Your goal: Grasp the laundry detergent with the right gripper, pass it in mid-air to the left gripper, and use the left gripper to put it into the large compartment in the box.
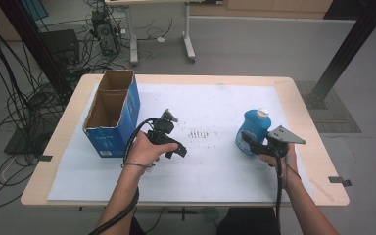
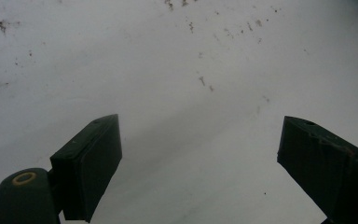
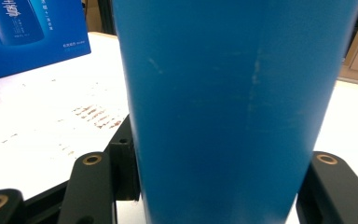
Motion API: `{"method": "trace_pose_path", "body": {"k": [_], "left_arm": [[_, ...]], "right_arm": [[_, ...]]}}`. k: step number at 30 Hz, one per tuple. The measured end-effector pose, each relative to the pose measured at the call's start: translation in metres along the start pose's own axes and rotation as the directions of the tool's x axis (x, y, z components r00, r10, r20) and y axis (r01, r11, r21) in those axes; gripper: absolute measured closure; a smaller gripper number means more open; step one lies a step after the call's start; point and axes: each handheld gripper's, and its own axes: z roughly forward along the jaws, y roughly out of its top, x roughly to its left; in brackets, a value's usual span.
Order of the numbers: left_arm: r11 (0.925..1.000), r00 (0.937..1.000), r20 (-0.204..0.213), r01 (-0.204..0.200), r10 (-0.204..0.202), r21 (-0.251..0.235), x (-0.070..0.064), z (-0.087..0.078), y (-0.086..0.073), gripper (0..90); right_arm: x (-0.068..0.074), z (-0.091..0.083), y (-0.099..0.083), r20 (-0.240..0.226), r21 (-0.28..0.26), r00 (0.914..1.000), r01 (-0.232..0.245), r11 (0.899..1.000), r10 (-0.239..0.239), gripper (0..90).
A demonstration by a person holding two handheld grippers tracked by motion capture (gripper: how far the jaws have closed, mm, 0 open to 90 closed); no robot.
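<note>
A blue bottle with a white cap stands at the right of the white sheet, tilted slightly. My right gripper is shut on its lower body from the near side. In the right gripper view the bottle sits between the two black jaws of my right gripper, which press on its sides. My left gripper hovers over the middle of the sheet, to the right of the box. In the left gripper view my left gripper is open, with bare stained paper between its jaws.
An open blue cardboard box stands at the table's left, its printed side in the right gripper view. Brown stains mark the sheet's middle. The wooden table ends close to the right of the bottle.
</note>
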Motion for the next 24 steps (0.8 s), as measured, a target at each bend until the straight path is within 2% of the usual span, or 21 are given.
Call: {"method": "trace_pose_path", "body": {"k": [4,14,19,24], "left_arm": [[1.0,0.9999,-0.015,0.006,-0.006,0.002,0.001,0.0,0.0,11.1],[0.9999,0.9999,-0.007,0.009,-0.009,0.009,0.002,0.0,-0.001,10.6],[1.0,1.0,-0.008,-0.006,0.006,0.007,0.0,-0.005,0.003,10.6],[0.9993,0.9993,-0.006,-0.036,0.036,-0.001,-0.003,-0.015,0.008,10.7]], "right_arm": [[0.0,0.0,0.0,0.001,-0.002,1.0,-0.001,1.0,0.001,43.4],[0.001,0.0,0.0,0.004,-0.006,1.0,-0.002,1.0,0.002,43.7],[0.001,0.0,0.001,0.006,0.005,1.0,0.004,1.0,-0.004,43.8],[0.002,-0.001,0.005,-0.007,0.01,0.9998,-0.018,1.0,0.018,43.9]]}}
